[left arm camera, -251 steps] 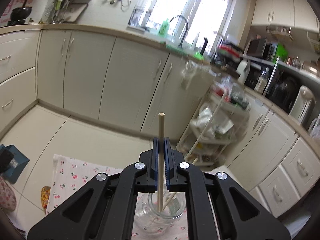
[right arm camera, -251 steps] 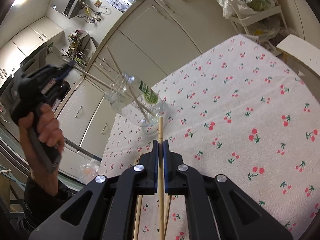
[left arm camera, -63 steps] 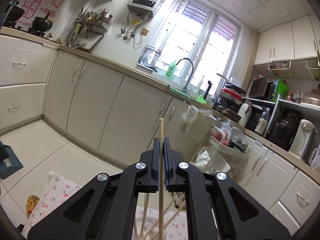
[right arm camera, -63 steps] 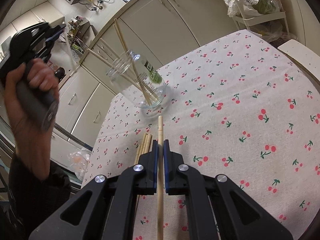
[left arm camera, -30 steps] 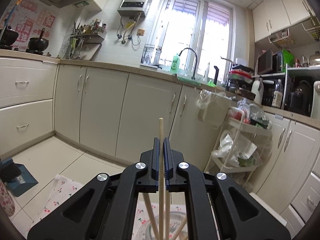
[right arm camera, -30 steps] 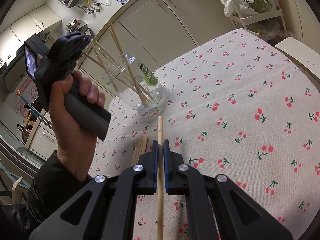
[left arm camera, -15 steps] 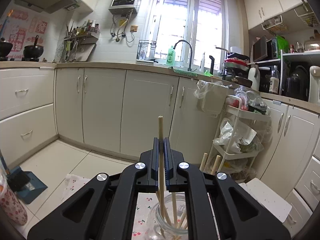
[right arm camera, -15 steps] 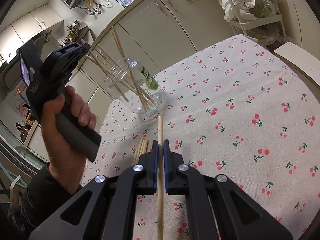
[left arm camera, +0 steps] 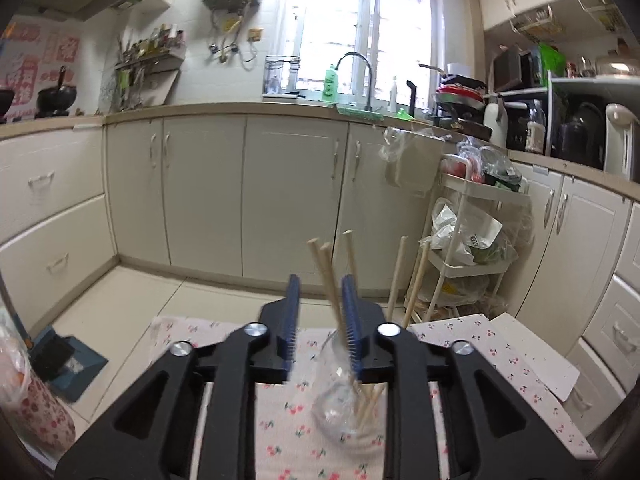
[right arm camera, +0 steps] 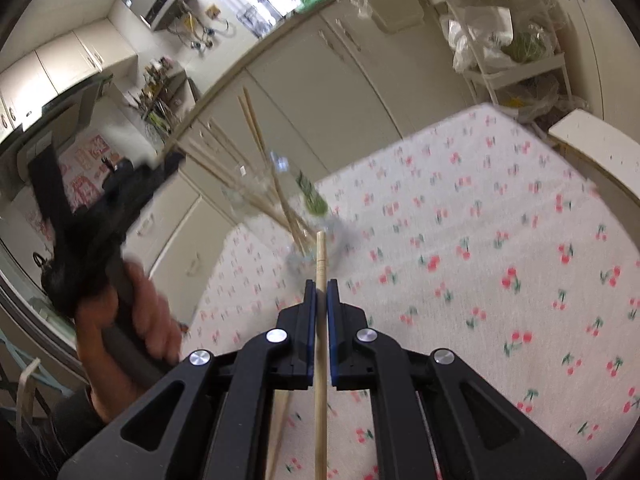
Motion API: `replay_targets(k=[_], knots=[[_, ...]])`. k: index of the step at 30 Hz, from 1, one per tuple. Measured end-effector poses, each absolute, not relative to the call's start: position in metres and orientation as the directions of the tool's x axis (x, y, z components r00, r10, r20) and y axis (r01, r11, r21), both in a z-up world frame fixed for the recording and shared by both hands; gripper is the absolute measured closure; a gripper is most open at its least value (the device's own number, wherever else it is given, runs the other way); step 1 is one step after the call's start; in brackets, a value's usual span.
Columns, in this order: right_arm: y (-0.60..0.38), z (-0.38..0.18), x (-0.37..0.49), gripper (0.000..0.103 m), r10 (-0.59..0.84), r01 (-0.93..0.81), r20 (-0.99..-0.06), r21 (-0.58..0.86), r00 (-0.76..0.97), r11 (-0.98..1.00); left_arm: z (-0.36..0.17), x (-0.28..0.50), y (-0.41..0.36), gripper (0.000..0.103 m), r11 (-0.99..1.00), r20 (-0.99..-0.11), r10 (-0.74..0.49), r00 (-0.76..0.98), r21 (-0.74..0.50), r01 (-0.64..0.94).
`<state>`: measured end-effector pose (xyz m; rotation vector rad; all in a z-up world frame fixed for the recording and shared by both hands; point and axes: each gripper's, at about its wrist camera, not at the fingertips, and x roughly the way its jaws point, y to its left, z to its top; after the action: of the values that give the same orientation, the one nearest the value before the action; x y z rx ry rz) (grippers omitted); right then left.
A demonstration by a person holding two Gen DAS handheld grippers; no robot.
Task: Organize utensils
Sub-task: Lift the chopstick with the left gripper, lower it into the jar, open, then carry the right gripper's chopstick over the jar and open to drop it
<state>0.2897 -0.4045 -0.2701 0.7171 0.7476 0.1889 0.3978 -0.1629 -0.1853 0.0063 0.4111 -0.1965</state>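
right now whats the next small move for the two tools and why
Probably bring the right tool, shut on a chopstick, toward the mouth of the glass jar while the left tool backs off. The left tool's jaws are opening with no stick pressed between the pads, and the sticks already lean inside the jar, so its drop looks done. The jar mouth is blurred, so approach slowly.

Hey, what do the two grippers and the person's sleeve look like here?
Both the left gripper and the right gripper are matte black plastic with angular linkage arms, triangular cut-outs and round silver pivot bolts. Their fingers are lined with blue ribbed pads. Seen from the right wrist, the left one has a thick black pistol-style handle. The sleeve is dark. No cables show.
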Motion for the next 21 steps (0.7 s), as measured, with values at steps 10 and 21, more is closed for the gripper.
replay_targets(k=[10, 21], knots=[[-0.407, -0.193, 0.368, 0.097, 0.272, 0.005, -0.291, 0.692, 0.917, 0.722, -0.236, 0.372, -0.105, 0.056, 0.989, -0.503, -0.125, 0.855, -0.128, 0.070], [-0.404, -0.192, 0.443, 0.097, 0.082, 0.068, -0.181, 0.694, 0.980, 0.717, -0.259, 0.373, -0.081, 0.045, 0.971, -0.509, -0.150, 0.847, -0.235, 0.031]])
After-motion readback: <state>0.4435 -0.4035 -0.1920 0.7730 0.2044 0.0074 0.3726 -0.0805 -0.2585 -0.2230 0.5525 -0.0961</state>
